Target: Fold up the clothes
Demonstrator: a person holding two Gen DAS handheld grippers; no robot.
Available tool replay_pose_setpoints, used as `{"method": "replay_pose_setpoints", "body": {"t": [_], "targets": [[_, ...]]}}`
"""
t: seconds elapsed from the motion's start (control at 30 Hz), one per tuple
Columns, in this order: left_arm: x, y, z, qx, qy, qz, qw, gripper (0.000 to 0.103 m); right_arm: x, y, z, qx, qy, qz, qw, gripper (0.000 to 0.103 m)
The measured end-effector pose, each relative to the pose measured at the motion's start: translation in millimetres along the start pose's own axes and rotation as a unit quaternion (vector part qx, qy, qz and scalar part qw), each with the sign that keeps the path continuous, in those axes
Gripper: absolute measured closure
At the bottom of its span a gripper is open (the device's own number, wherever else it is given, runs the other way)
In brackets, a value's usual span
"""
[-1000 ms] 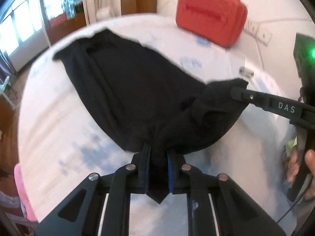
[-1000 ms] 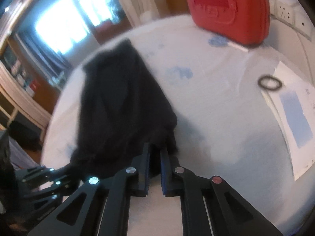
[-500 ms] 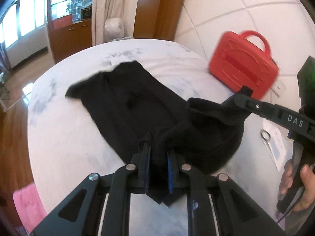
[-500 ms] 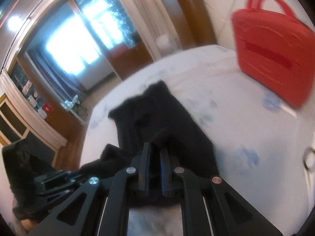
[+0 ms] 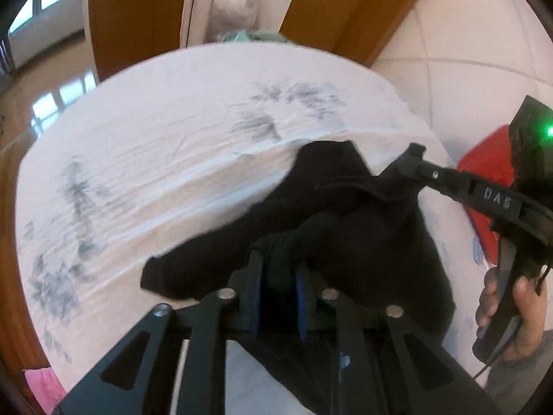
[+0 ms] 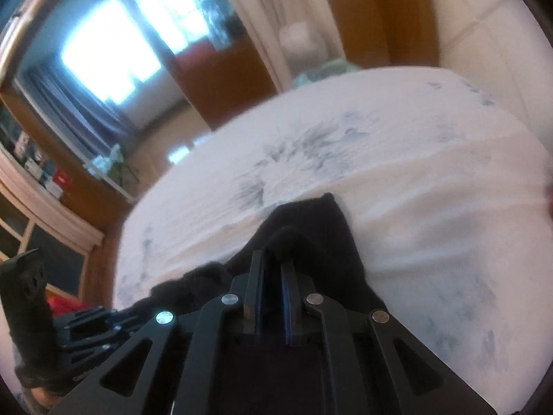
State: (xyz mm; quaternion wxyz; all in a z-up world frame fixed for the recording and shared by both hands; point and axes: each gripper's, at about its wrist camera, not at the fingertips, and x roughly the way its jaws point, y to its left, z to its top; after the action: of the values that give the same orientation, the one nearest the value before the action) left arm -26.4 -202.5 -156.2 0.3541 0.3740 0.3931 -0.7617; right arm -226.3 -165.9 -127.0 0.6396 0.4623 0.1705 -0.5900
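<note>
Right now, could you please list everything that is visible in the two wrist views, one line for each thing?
garment: one, black, bunched on the bed, fabric between the pads of both tools
bed sheet: one, white with grey leaf print, under the garment
case: one, red, at the right edge of the left view, mostly hidden
curtain: one, pale, behind the bed
pink cloth: one, lower left corner, beside the bed
left tool: one, black with blue pads, jaws have just been opening, fabric between them
right tool: one, black, shut on the garment
hand: one, holding the right tool's handle
</note>
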Motion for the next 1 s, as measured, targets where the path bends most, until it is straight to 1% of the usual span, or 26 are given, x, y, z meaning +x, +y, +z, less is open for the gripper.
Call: {"method": "replay_pose_setpoints", "body": {"t": [0.03,0.07,0.1,0.13,0.2,0.27,0.37,0.4,0.5,0.6,0.7,0.77,0.8,0.87,0.93,1.0], "targets": [[2,6,4,-0.007,-0.002,-0.004,1.0000,0.068,9,-2,6,0.008,0.001,0.004,1.000,0.088],[1,10,8,-0.013,-0.010,0.000,0.9999,0.043,16,-5,12,0.016,0.000,0.007,1.000,0.082],[-2,14,11,-0.019,-0.021,0.006,0.9996,0.024,21,-8,16,0.022,-0.003,0.007,1.000,0.072],[-6,17,14,-0.023,-0.037,0.016,0.9989,0.000,23,-11,20,0.028,-0.007,0.006,1.000,0.066],[-15,22,20,-0.022,-0.048,0.020,0.9984,0.000,21,-18,24,0.038,-0.020,0.003,0.999,0.058],[-21,19,20,-0.007,-0.048,0.028,0.9984,0.000,12,-26,23,0.042,-0.033,0.002,0.999,0.054],[-24,0,7,0.035,-0.059,0.073,0.9950,0.000,-9,-35,14,0.031,-0.044,-0.011,0.998,0.053],[-23,-7,1,0.048,-0.061,0.084,0.9934,0.000,-16,-38,8,0.024,-0.043,-0.014,0.999,0.053],[-14,-23,-17,0.072,-0.050,0.092,0.9919,0.000,-33,-43,-15,-0.001,-0.023,-0.033,0.999,0.053],[-5,-34,-34,0.081,-0.047,0.105,0.9901,0.000,-44,-46,-43,-0.032,0.003,-0.046,0.998,0.055],[1,-40,-41,0.094,-0.040,0.106,0.9891,0.000,-51,-49,-66,-0.043,0.019,-0.045,0.998,0.057],[1,-50,-37,0.125,-0.040,0.094,0.9869,0.000,-57,-50,-81,-0.040,0.022,-0.053,0.998,0.057],[3,-56,-33,0.147,-0.042,0.088,0.9844,0.000,-63,-52,-93,-0.034,0.023,-0.054,0.998,0.057],[9,-72,-26,0.200,-0.049,0.073,0.9759,0.000,-72,-56,-116,-0.015,0.028,-0.055,0.998,0.057],[23,-88,-20,0.246,-0.038,0.048,0.9673,0.001,-77,-60,-135,0.009,0.038,-0.061,0.997,0.057],[41,-97,-11,0.273,-0.022,0.027,0.9614,0.044,-83,-66,-152,0.038,0.044,-0.070,0.996,0.057]]}}
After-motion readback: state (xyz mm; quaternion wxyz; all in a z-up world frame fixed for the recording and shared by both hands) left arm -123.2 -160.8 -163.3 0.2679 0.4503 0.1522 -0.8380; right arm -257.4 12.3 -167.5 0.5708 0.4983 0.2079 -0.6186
